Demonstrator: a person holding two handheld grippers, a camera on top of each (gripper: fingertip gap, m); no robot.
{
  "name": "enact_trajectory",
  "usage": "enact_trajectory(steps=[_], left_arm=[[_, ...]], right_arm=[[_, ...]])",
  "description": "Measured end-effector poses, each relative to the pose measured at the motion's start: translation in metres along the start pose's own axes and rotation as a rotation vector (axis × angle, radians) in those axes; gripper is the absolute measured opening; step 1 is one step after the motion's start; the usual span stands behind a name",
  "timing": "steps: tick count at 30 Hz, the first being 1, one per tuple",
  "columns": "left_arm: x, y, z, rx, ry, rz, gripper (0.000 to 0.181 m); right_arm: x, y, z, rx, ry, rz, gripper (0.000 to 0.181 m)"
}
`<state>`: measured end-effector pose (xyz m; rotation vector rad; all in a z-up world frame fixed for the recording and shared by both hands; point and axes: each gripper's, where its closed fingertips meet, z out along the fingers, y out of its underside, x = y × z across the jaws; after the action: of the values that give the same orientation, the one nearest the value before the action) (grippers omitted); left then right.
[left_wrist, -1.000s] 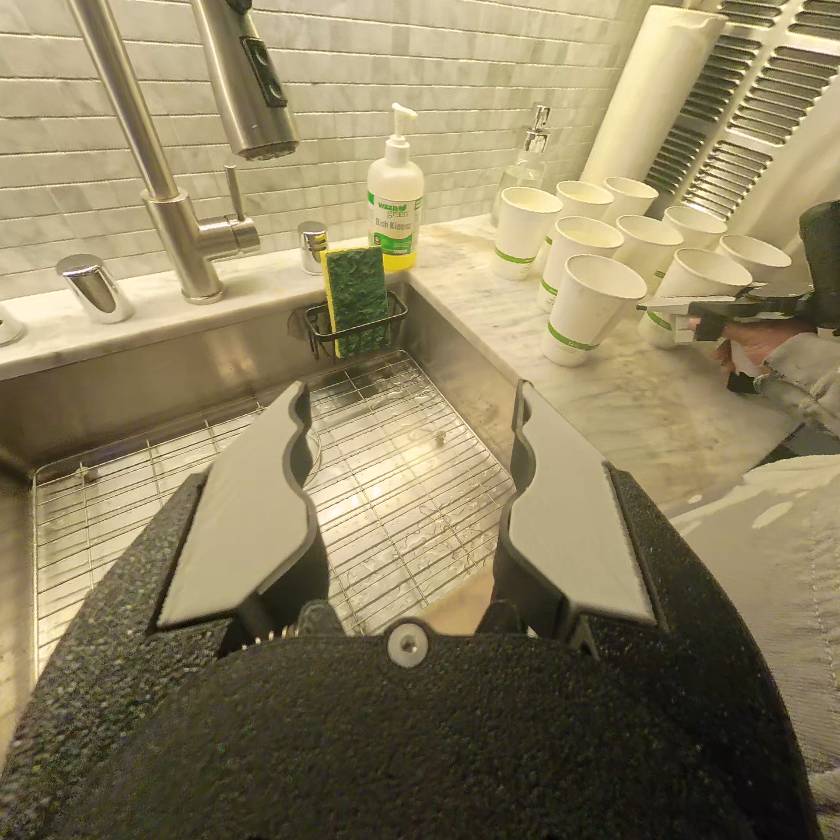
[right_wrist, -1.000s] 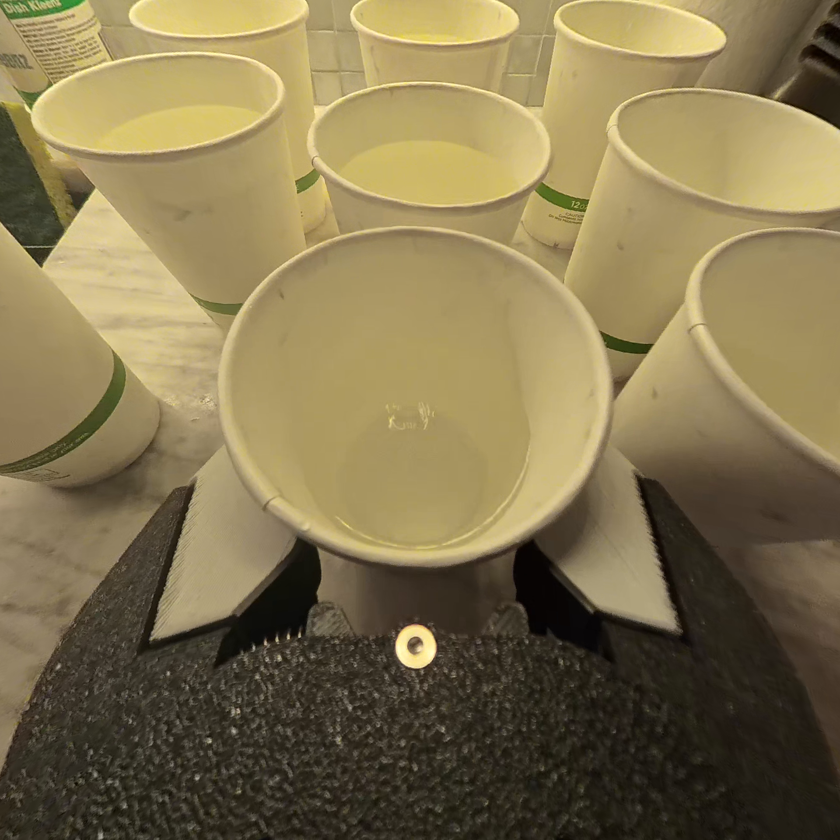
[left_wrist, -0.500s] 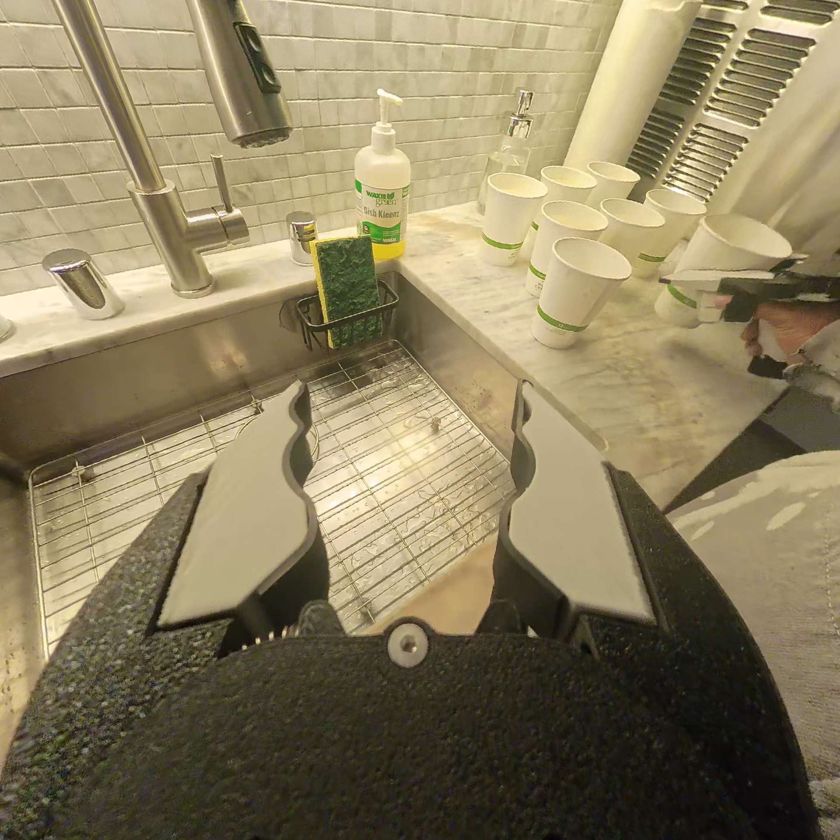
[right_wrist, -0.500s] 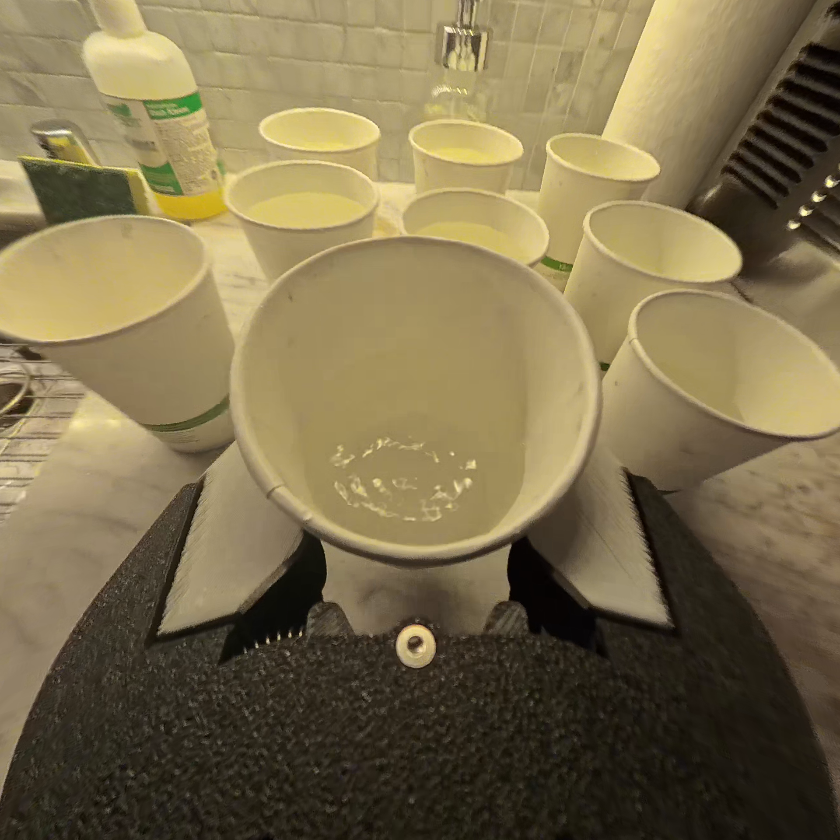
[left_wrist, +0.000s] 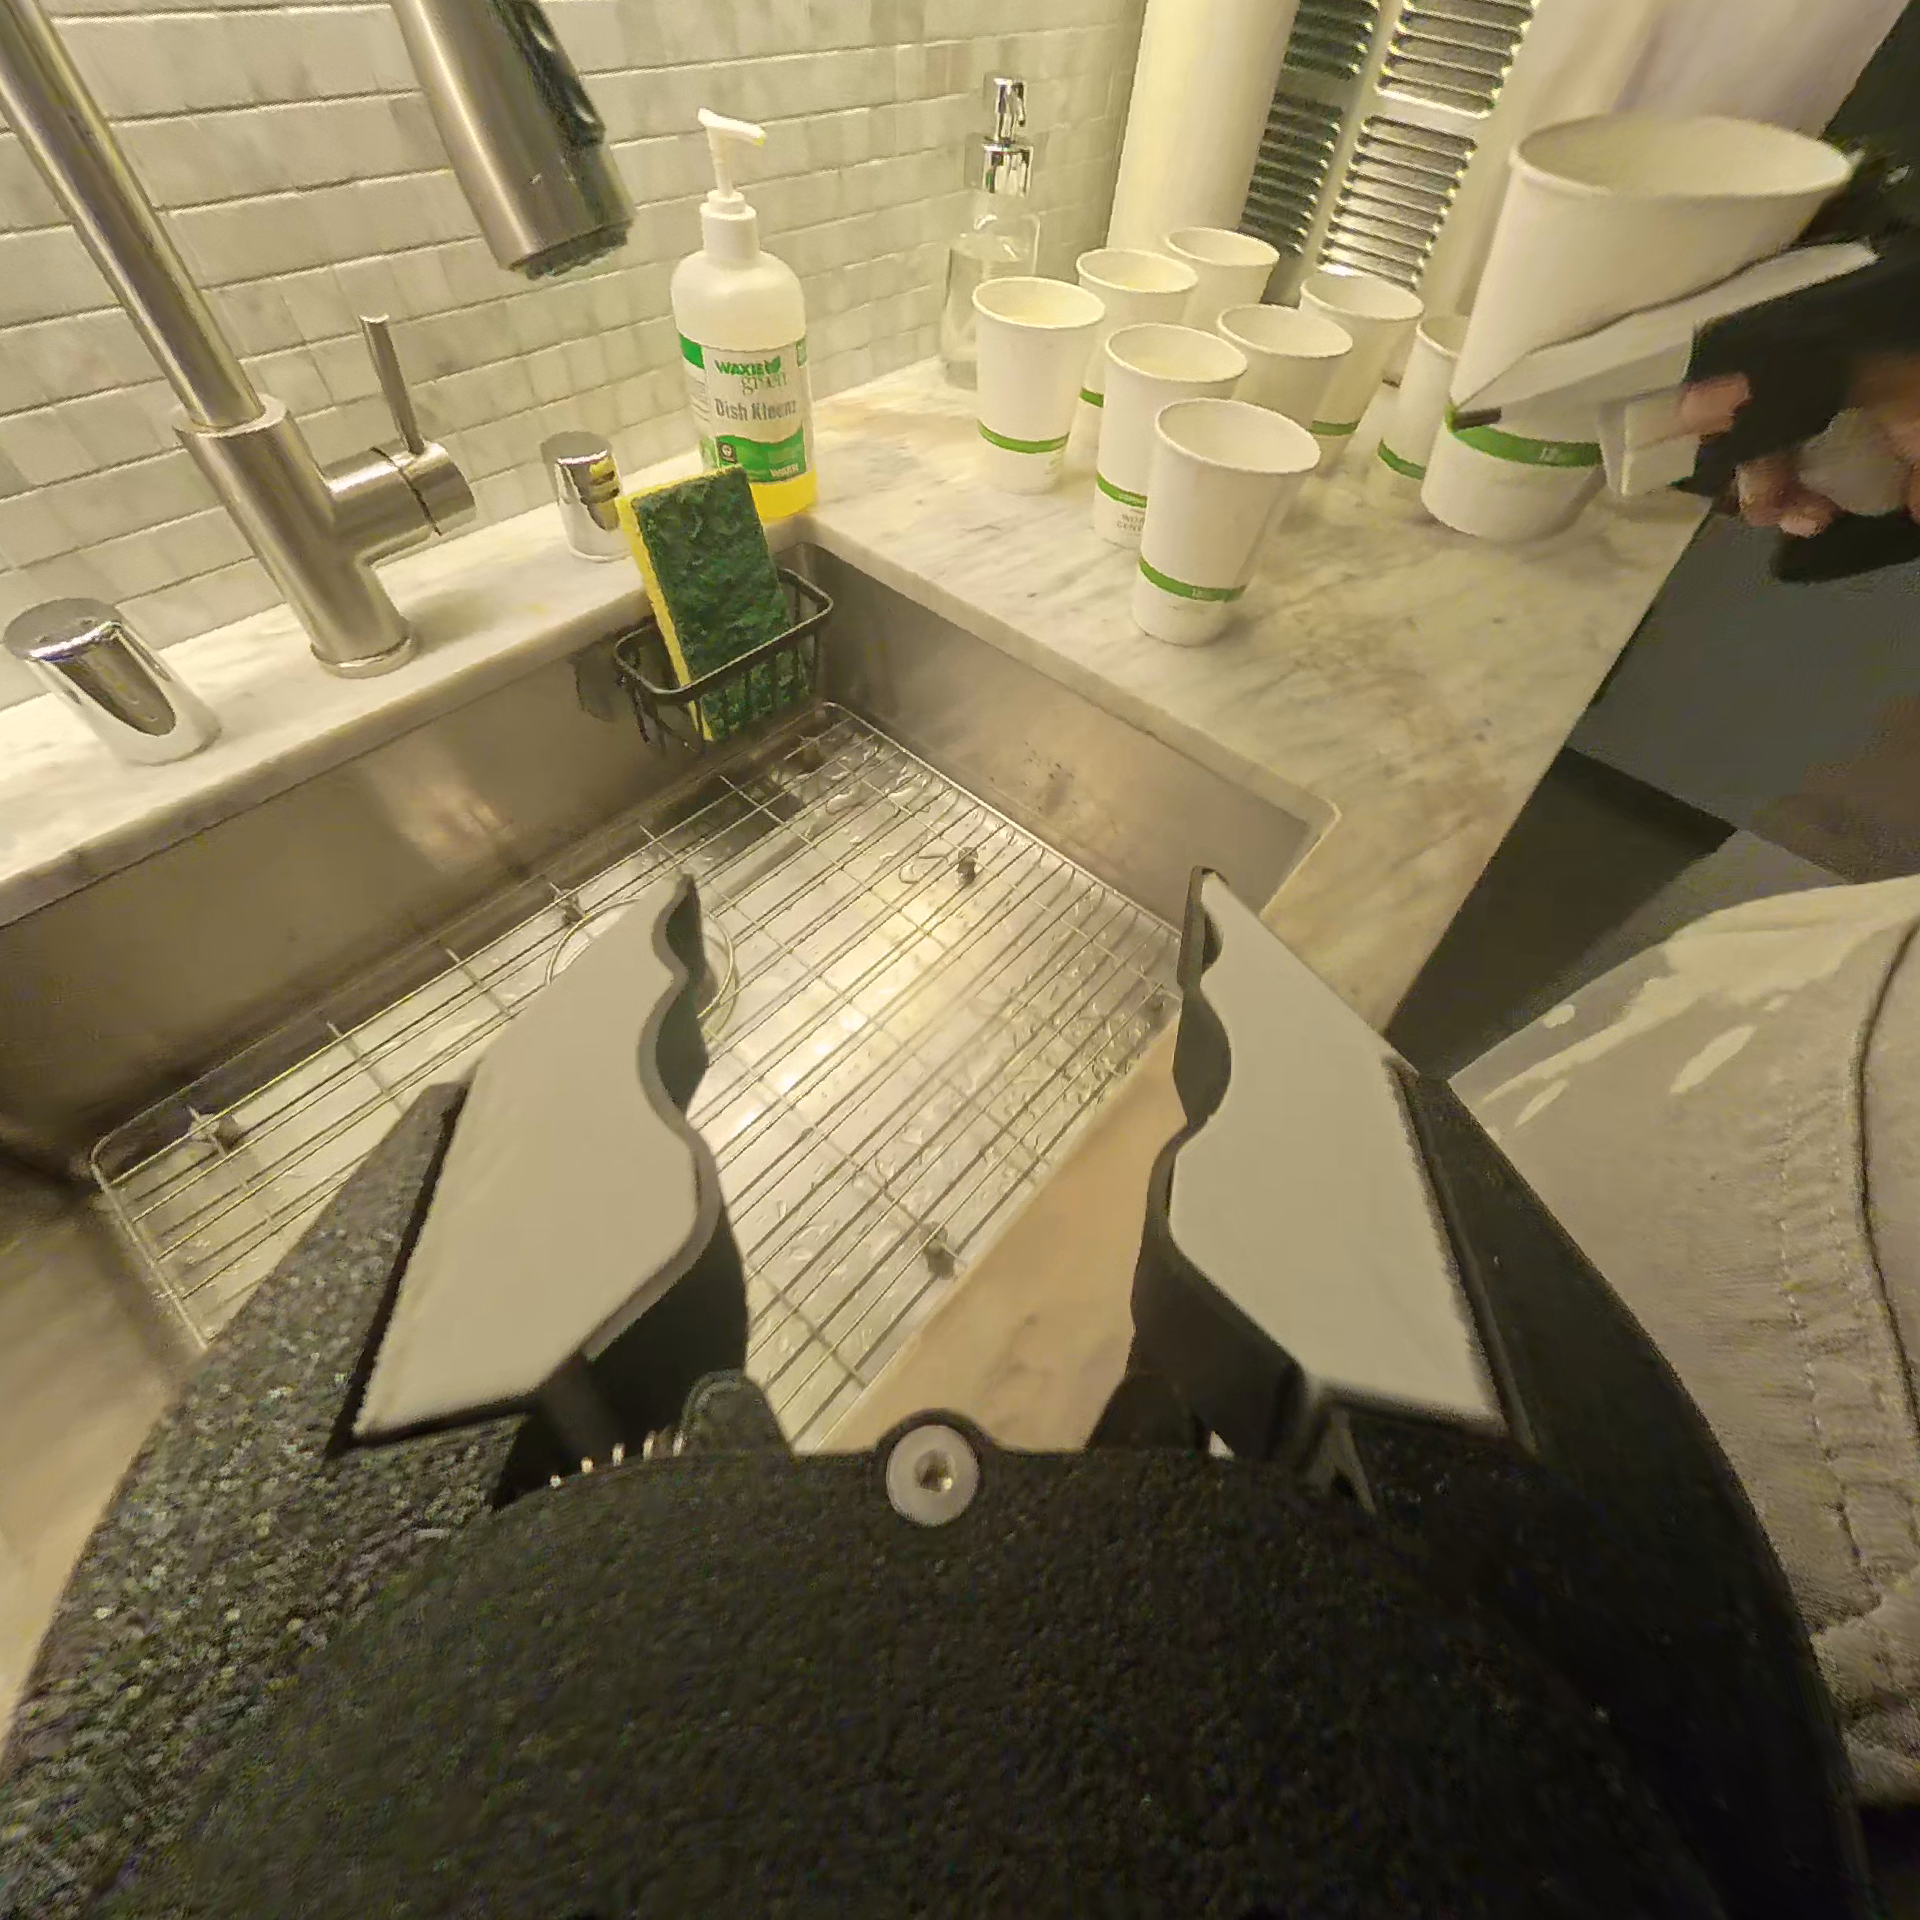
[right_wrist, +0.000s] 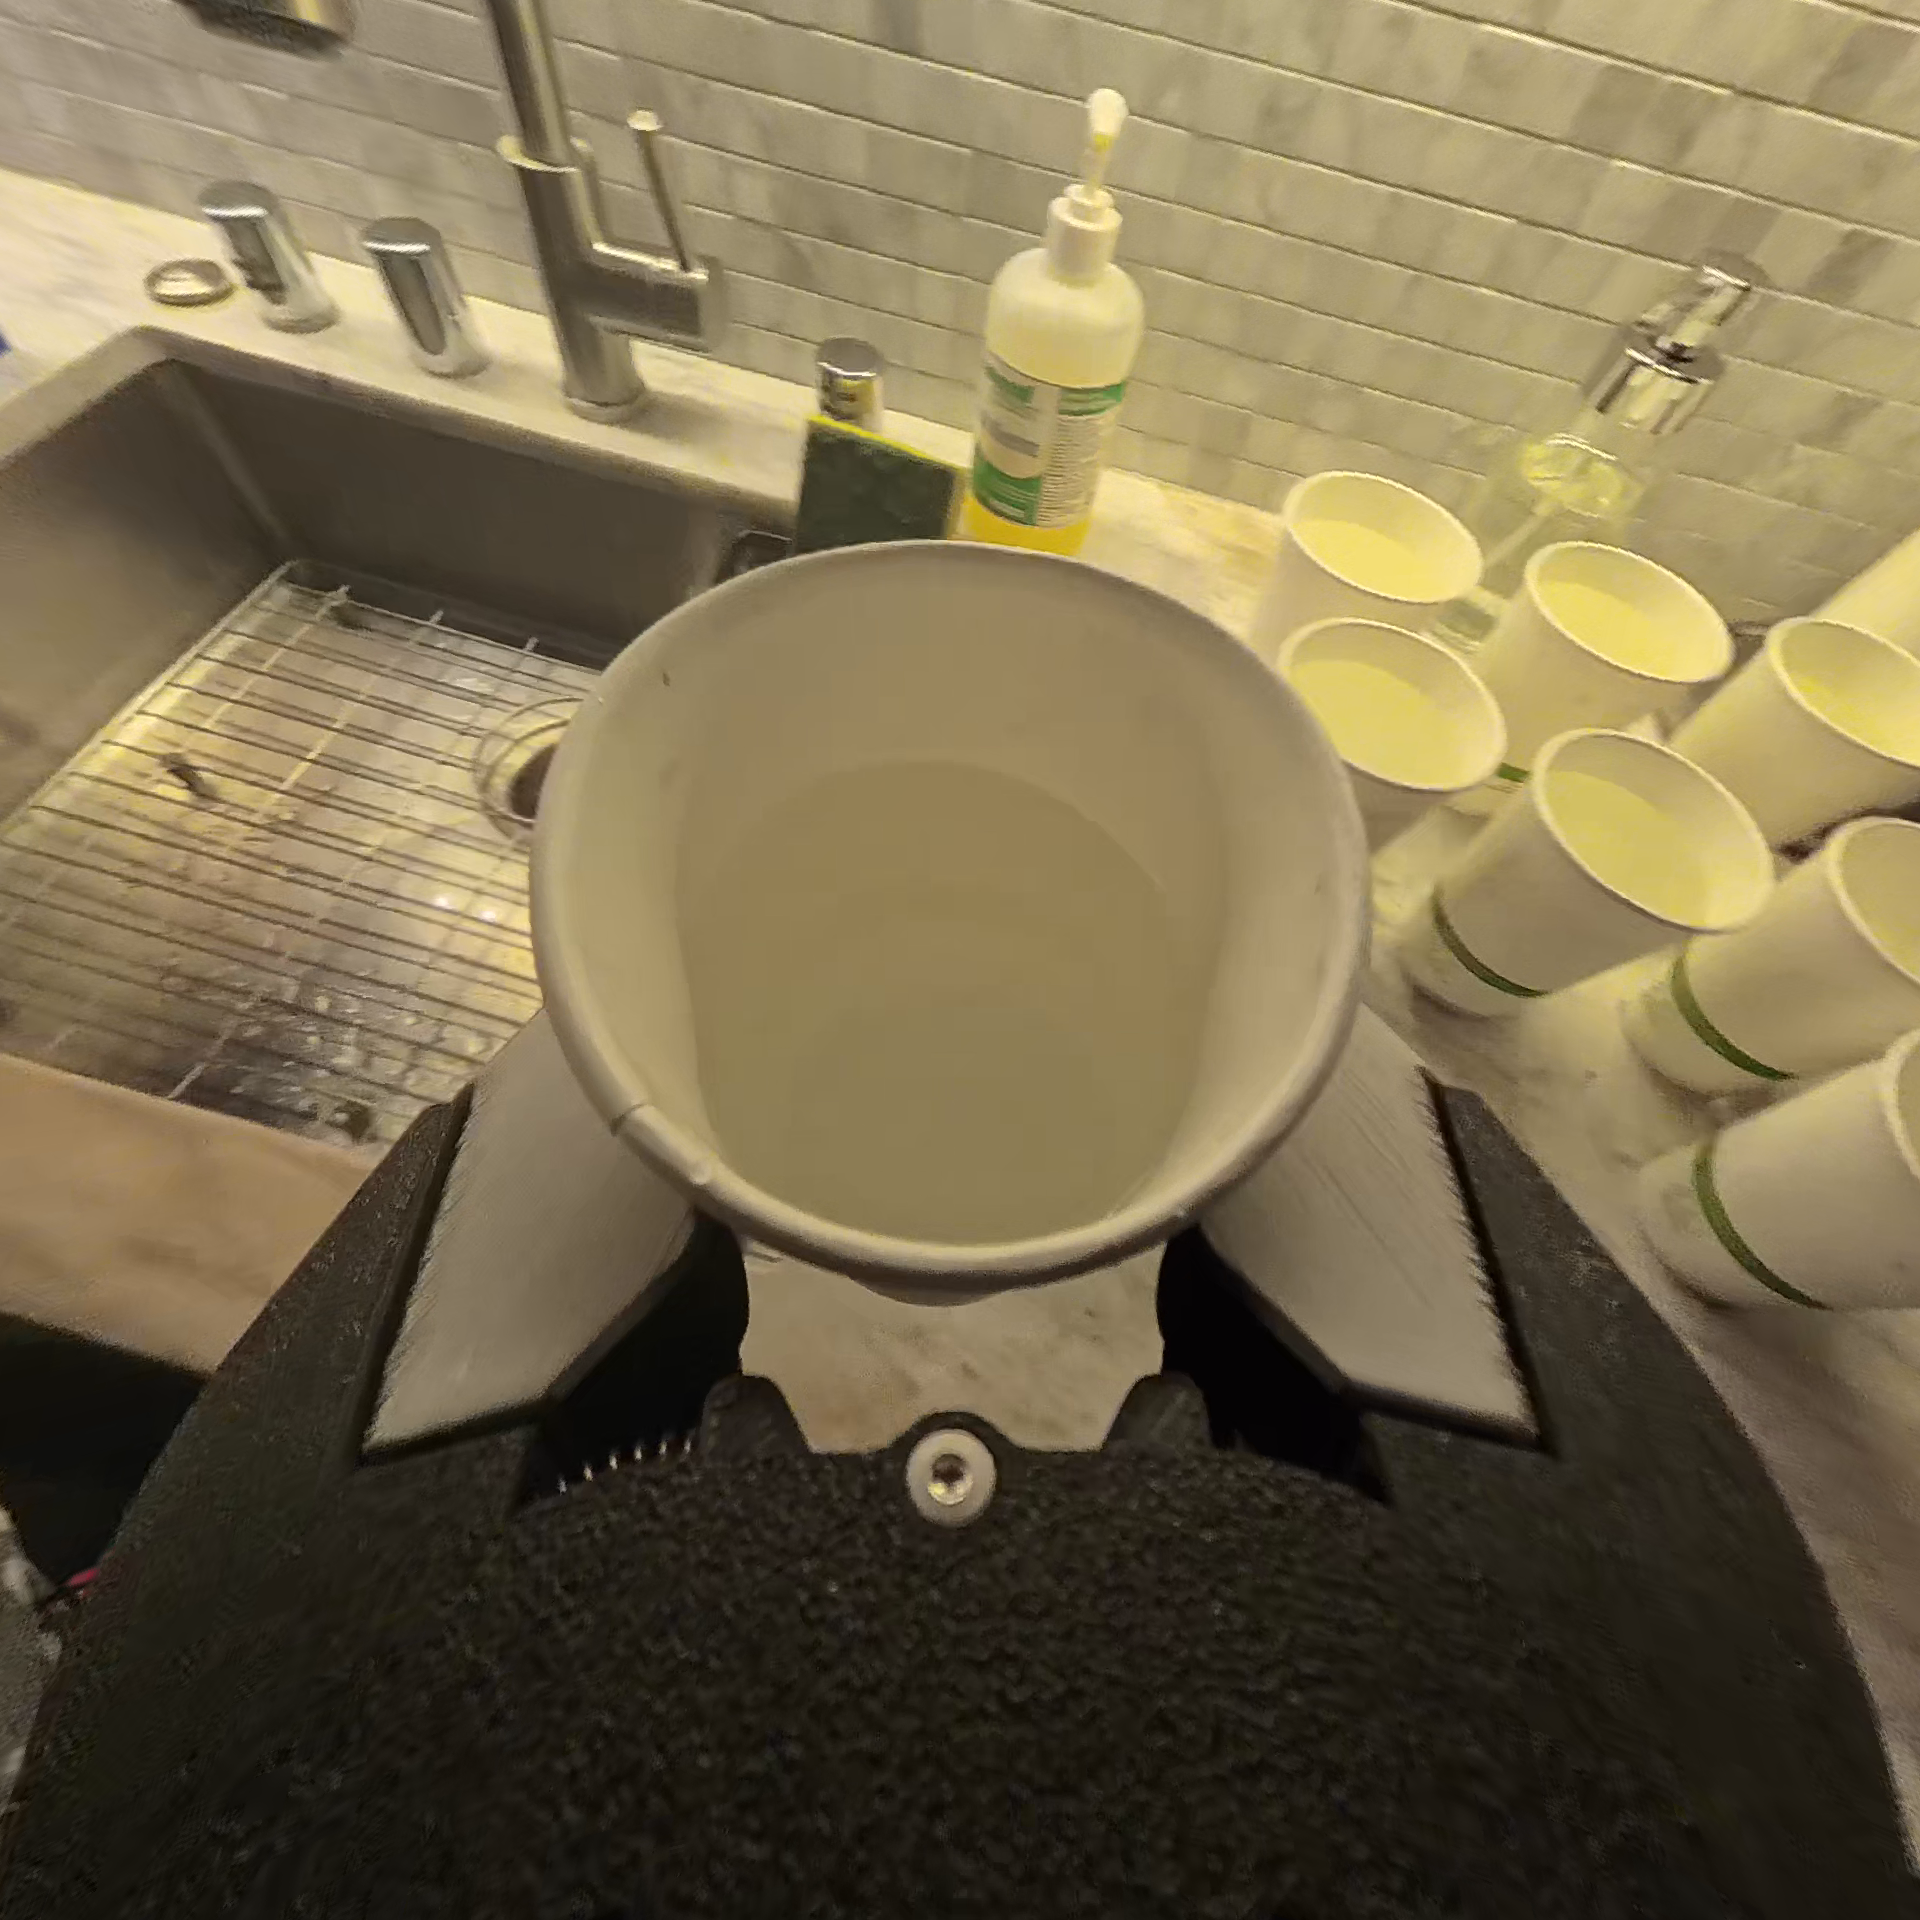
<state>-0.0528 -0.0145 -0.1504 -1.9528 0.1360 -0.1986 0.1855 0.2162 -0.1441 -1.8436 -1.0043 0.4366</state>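
Observation:
My right gripper is shut on a white paper cup with clear liquid inside, held in the air above the marble counter near the sink's right edge. The same cup and gripper show at the far right of the left wrist view, lifted above the other cups. My left gripper is open and empty, hovering over the wire rack in the steel sink. Several white paper cups with green bands stand on the counter; they also show in the right wrist view.
A tall steel faucet stands behind the sink. A dish soap bottle and a green sponge in a black caddy sit at the sink's back right corner. A glass dispenser and a paper towel roll stand at the back.
My right gripper has lifted the cup out of the group of cups and carried it up and left toward the sink. My left gripper stayed open and drew back a little.

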Motion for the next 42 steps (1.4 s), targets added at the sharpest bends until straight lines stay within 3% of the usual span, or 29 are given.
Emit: enact_trajectory(steps=[7,16,27,42], left_arm=[[-0.017,0.012,-0.029,-0.006,0.033,-0.024,0.092],[-0.023,0.017,-0.05,0.015,0.047,-0.01,0.092],[-0.031,0.029,-0.063,0.015,0.024,0.0,0.091],[-0.041,0.033,-0.061,-0.015,-0.018,0.018,0.092]], right_arm=[[-0.073,-0.022,0.025,-0.12,-0.128,-0.083,0.094],[-0.129,-0.022,0.072,-0.322,-0.228,-0.234,0.093],[-0.152,0.005,0.107,-0.571,-0.318,-0.396,0.092],[-0.153,0.023,0.12,-0.822,-0.372,-0.603,0.091]])
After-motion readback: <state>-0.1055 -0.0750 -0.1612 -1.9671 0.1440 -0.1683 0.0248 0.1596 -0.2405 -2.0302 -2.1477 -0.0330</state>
